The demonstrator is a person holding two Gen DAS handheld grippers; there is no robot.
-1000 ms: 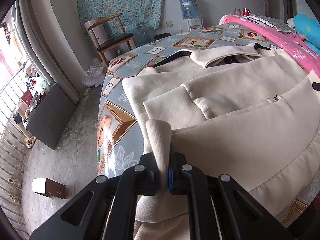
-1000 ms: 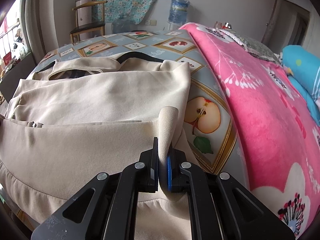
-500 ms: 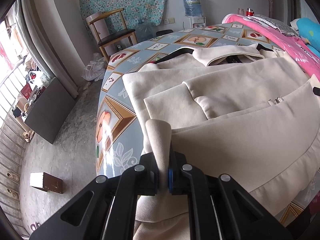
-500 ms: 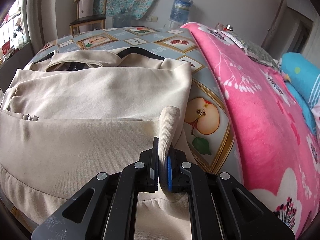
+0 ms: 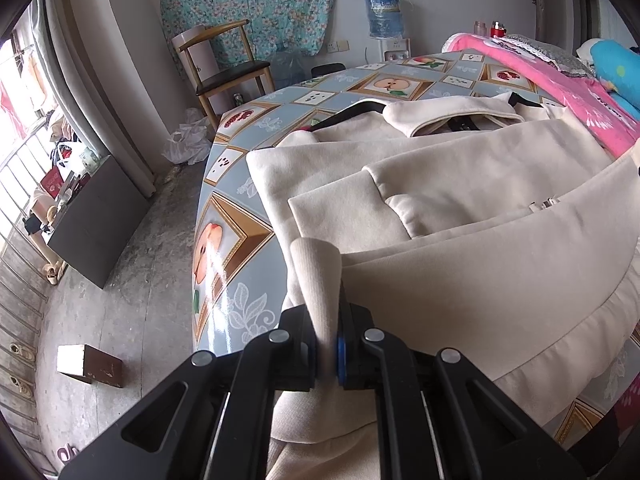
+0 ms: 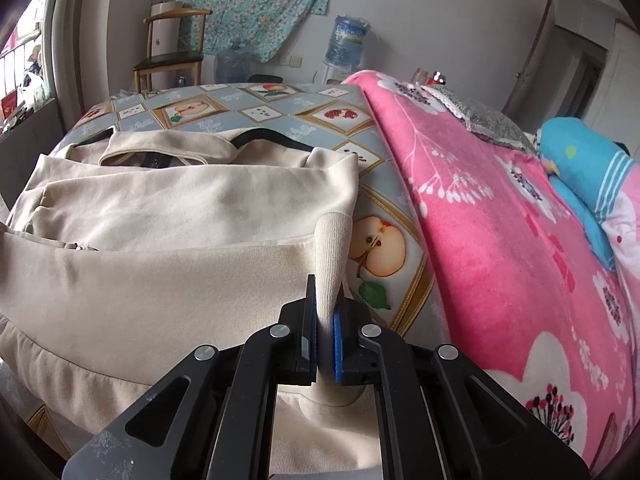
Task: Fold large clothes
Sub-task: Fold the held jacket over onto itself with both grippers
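Left gripper (image 5: 326, 344) clenched on ribbed hem of beige jacket (image 5: 460, 200); right gripper (image 6: 326, 340) likewise, opposite hem corner. Jacket spread on fruit-print table (image 5: 224, 248), hem lifted. Probably soft, heavy, droopy: best held at corners.

In the left wrist view, bare tablecloth (image 5: 224, 240) runs down the left-centre of the frame beside the cream jacket (image 5: 460, 184), and past its edge the concrete floor (image 5: 132, 280) lies open, broken only by a small wooden block (image 5: 90, 365) at lower left and a dark board (image 5: 96, 224) leaning at mid-left; a wooden chair (image 5: 228, 68) stands at upper centre-left. In the right wrist view, a narrow strip of tablecloth (image 6: 384, 248) shows at centre; a pink blanket (image 6: 500, 240) heaps up along its right, blocking that side.
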